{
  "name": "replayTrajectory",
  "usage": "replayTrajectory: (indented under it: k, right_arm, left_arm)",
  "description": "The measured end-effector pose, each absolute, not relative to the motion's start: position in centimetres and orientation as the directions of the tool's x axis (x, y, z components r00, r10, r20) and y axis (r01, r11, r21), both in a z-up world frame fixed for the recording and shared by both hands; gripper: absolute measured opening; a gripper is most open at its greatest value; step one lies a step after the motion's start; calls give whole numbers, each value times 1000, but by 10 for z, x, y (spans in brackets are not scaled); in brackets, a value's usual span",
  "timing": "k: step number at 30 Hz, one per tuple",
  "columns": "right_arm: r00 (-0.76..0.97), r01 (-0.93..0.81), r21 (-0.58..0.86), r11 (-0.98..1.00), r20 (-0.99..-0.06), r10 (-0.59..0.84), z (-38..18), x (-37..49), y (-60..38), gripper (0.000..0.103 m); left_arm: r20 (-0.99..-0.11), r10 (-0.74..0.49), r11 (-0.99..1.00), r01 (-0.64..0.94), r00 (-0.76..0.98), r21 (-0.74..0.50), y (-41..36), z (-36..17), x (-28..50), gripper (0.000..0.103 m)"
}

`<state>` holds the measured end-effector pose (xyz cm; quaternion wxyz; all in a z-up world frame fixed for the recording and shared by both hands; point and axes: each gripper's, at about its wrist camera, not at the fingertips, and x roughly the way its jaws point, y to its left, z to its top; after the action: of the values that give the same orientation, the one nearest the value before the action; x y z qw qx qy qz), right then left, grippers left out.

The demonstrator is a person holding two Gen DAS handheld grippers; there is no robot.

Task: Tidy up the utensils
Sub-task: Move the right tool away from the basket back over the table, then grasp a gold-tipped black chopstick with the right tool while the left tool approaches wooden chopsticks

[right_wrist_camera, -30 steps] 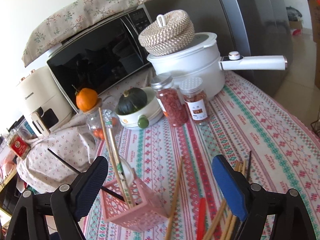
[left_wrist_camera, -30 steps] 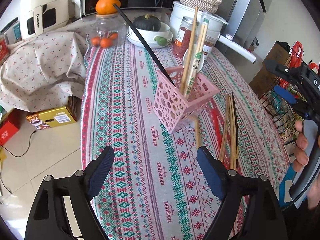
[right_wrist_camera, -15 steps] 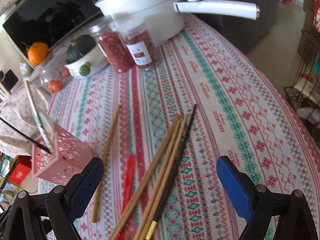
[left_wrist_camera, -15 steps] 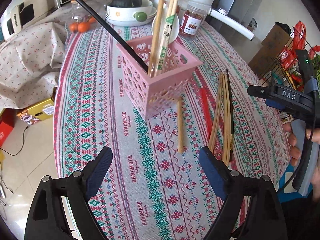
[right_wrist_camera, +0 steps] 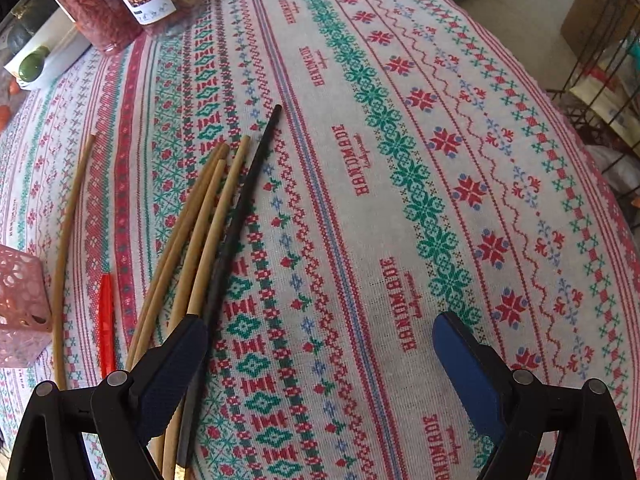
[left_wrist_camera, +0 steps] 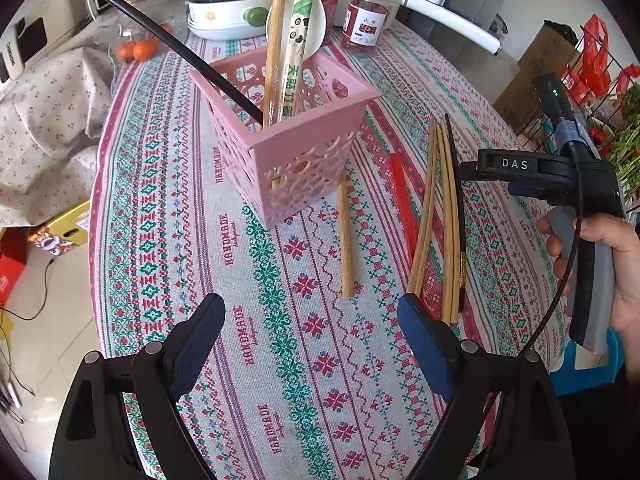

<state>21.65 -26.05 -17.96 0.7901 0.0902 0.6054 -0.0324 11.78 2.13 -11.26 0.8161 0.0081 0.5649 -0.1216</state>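
A pink perforated basket (left_wrist_camera: pixel 288 136) stands on the patterned tablecloth and holds wooden chopsticks (left_wrist_camera: pixel 276 40), a wrapped pair and one black chopstick (left_wrist_camera: pixel 168 40). To its right lie a lone wooden chopstick (left_wrist_camera: pixel 345 236), a red utensil (left_wrist_camera: pixel 402 200), and a bundle of wooden chopsticks (left_wrist_camera: pixel 434 216) with a black one (left_wrist_camera: pixel 458 216). My left gripper (left_wrist_camera: pixel 310 340) is open and empty, low over the cloth in front of the basket. My right gripper (right_wrist_camera: pixel 320 344) is open and empty, just above the bundle (right_wrist_camera: pixel 200 232); its left finger (right_wrist_camera: pixel 172 364) overlaps the bundle's near ends. The basket corner (right_wrist_camera: pixel 20 300) shows at left.
Two jars of red dried goods (left_wrist_camera: pixel 366 20), a bowl holding a dark squash (left_wrist_camera: pixel 228 4), a white pot with a long handle (left_wrist_camera: pixel 452 20) and small oranges (left_wrist_camera: pixel 136 50) stand at the far end. A wire rack (left_wrist_camera: pixel 600 80) stands off the table's right edge.
Both grippers have moved down and closer to the table. The left one neared the basket; the right one tilted down over the chopstick bundle. Both stayed open.
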Motion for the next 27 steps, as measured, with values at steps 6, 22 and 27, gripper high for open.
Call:
replayTrajectory:
  k: [6, 22, 27]
  right_arm:
    - [274, 142, 62, 988, -961, 21, -182, 223, -252, 95]
    - [272, 11, 39, 999, -962, 35, -176, 213, -239, 18]
    - [241, 61, 112, 992, -966, 95, -174, 209, -275, 7]
  left_arm:
    - [-924, -194, 969, 214, 329, -127, 18, -112, 116, 90]
    - [-907, -254, 913, 392, 335, -111, -63, -96, 108, 90]
    - [-909, -197, 923, 382, 366, -46, -91, -96, 121, 77]
